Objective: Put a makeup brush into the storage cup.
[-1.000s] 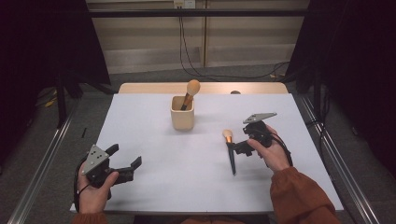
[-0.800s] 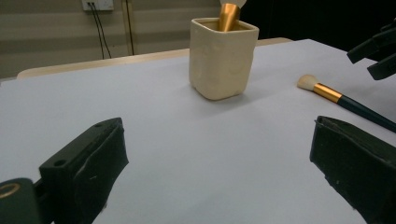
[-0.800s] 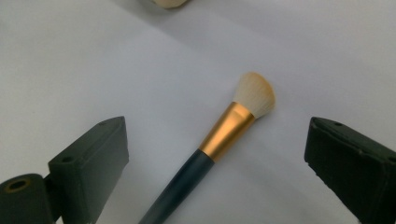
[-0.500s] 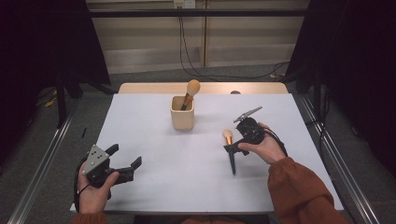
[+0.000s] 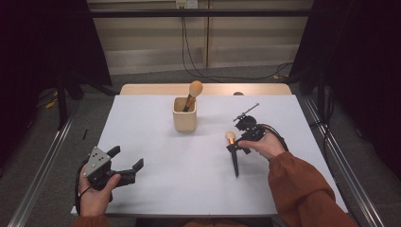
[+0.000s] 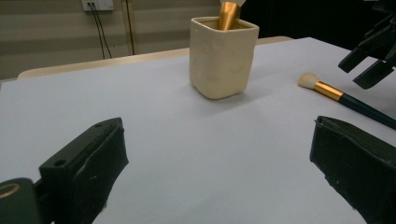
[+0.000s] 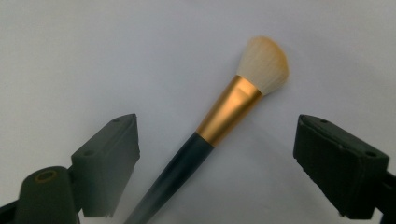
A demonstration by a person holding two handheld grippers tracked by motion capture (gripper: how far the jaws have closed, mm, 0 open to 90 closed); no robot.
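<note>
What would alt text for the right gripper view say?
A makeup brush with pale bristles, a gold collar and a dark handle lies slantwise on a white table. The right tool has its two black jaws open on either side of the brush, not touching it.

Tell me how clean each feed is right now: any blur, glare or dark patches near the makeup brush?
High view: white table sheet evenly lit, surroundings dark, the dark-handled, gold-ferruled makeup brush small but legible. Right gripper view: brush sharp, soft shadow beside it, no glare. Left gripper view: cream square ceramic cup crisp, near black jaws slightly soft.
</note>
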